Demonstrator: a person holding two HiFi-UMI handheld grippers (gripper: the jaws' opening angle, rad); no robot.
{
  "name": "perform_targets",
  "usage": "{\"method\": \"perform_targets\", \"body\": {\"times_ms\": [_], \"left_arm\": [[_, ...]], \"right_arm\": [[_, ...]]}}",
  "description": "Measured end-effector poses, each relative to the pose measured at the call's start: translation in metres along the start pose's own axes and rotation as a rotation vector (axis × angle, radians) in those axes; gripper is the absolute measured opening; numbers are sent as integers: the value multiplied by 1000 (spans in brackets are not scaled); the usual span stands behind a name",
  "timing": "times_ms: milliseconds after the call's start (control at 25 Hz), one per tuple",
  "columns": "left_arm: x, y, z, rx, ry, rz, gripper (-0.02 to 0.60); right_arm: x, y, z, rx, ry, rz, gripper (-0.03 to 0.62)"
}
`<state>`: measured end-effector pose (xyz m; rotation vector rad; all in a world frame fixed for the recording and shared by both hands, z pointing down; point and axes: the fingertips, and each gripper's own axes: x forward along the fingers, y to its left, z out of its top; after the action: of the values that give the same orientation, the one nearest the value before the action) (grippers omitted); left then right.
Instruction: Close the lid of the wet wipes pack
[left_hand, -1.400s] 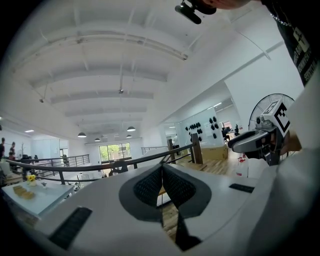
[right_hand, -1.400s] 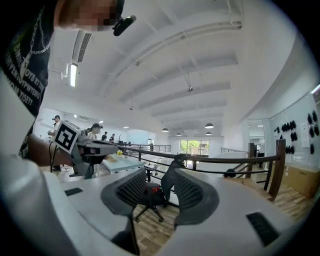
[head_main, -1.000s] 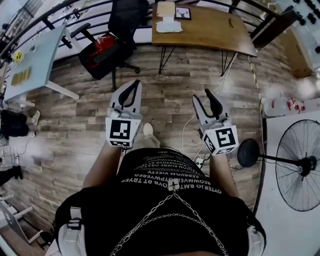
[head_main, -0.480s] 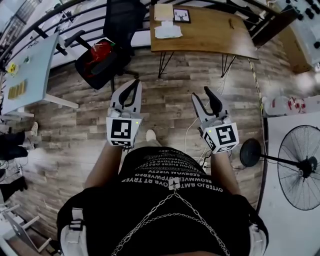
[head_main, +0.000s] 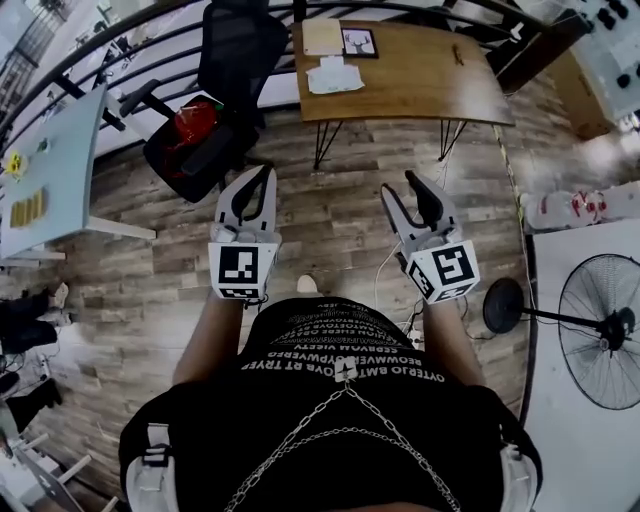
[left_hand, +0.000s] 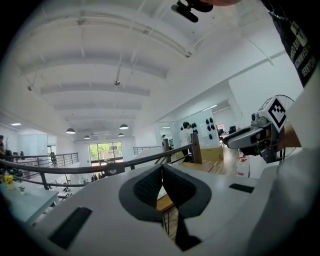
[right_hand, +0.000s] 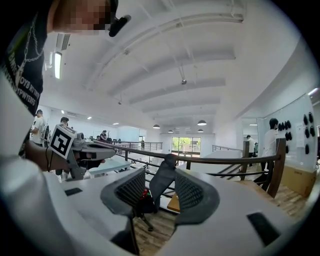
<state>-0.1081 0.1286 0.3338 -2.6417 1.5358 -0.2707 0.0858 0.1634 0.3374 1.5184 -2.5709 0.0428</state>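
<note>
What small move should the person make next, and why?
Probably step toward the wooden desk: the left gripper and right gripper hang empty over the plank floor, while the white pack, likely the wipes, lies on the desk beyond reach.

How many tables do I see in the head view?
2: a wooden desk at the top, and a pale table at the left edge. More may lie outside the frame.

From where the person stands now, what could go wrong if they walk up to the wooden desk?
A white cable lies on the floor beside the person's shoe: likely a trip hazard. The black office chair stands near the left end of the wooden desk; the left hand-held gripper might bump it in passing.
</note>
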Motion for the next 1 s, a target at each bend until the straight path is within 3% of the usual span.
{"method": "perform_targets", "body": {"times_ms": [440, 1000], "left_arm": [[11, 16, -13, -45, -5, -52, 28], [28, 15, -16, -27, 11, -44, 28]], "right_arm": [[14, 19, 2, 7, 28, -9, 175], [21, -6, -12, 51, 26, -26, 175]]}}
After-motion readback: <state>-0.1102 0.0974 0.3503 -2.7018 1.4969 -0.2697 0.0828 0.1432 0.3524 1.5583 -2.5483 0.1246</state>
